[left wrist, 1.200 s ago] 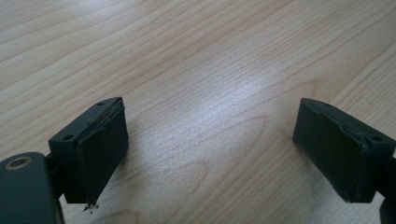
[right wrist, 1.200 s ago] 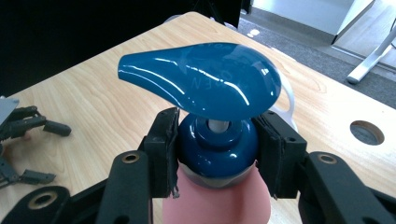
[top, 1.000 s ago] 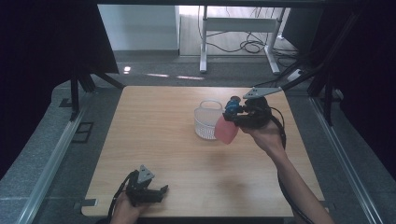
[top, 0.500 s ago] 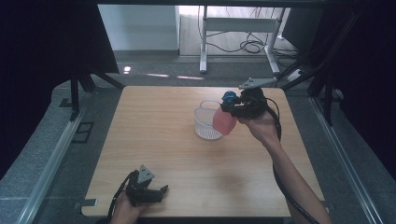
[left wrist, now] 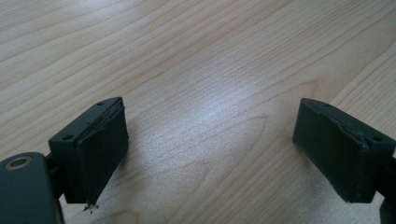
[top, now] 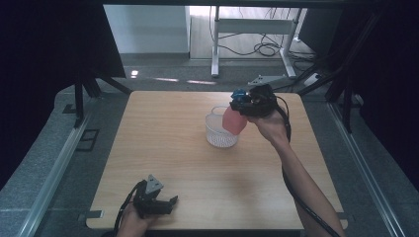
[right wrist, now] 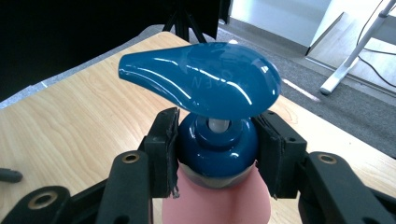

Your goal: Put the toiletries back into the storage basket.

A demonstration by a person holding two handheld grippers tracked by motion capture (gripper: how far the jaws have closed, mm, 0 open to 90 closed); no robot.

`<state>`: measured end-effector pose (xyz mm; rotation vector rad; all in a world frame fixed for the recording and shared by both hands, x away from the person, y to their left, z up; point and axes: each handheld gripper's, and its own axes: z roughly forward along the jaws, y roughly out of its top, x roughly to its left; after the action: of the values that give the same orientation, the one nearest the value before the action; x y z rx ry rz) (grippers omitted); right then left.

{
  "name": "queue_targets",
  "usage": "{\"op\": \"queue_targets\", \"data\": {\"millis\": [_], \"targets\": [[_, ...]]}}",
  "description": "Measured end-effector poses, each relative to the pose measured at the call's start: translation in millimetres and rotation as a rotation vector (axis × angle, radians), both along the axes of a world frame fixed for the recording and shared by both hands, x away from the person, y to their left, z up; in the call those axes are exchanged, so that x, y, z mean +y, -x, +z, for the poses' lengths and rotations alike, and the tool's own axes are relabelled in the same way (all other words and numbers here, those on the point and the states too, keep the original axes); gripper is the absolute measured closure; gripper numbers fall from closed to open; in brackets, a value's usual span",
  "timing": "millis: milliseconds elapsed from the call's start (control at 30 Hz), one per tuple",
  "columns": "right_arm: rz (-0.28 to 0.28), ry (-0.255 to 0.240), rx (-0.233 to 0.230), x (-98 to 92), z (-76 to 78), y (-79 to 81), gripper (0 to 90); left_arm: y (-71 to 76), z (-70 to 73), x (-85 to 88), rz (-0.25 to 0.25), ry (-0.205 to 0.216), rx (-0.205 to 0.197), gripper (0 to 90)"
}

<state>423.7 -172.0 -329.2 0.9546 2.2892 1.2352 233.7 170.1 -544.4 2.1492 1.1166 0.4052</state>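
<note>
High view: wooden table (top: 163,148), pale top, four edges in sight, grey floor all round it. Right gripper (top: 245,104), far right quarter of the top, clenched on a pink pump bottle (top: 233,121) with a blue pump head; the bottle hangs above the right rim of a clear ribbed cup (top: 220,131) (whether bottle and cup touch cannot be told). The cup stands well in from the far and right edges, with bare wood on every side of it. Left gripper (top: 170,203), close to the near edge at the left, jaws apart and nothing between them; a wide stretch of bare wood lies between it and the cup. Left gripper view: left gripper (left wrist: 210,149) just above the wood grain, its two black jaws spread wide, only tabletop between them. Right gripper view: right gripper (right wrist: 217,154) with its pads pressed from both sides on the blue collar of the bottle (right wrist: 217,203), just below the pump head (right wrist: 201,77), whose spout points left; pink body below the pads; table edge and grey floor beyond, with the white foot of a stand (right wrist: 345,70) at upper right.
</note>
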Motion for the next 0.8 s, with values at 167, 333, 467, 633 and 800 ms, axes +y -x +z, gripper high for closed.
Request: {"op": "queue_targets", "data": {"millis": [167,333,467,633,800], "targets": [[-0.006,-0.003,-0.002,2.8,-2.3,-6.4,52.8,0.0,-0.1,-0.1,0.000,0.002,-0.001,10.1],[-0.012,-0.001,0.002,6.3,-6.1,-12.7,52.8,0.0,-0.1,-0.1,0.000,0.002,-0.001,10.1],[-0.012,0.000,0.006,9.7,-9.4,-17.1,52.8,0.0,-0.1,-0.1,0.001,0.002,0.000,10.1],[-0.017,0.005,0.008,14.0,-15.0,-21.8,52.8,0.0,-0.1,-0.1,0.000,0.002,-0.001,10.1],[-0.017,0.008,0.014,18.3,-21.8,-26.3,52.8,0.0,-0.1,-0.1,0.000,0.002,0.000,10.0]]}}
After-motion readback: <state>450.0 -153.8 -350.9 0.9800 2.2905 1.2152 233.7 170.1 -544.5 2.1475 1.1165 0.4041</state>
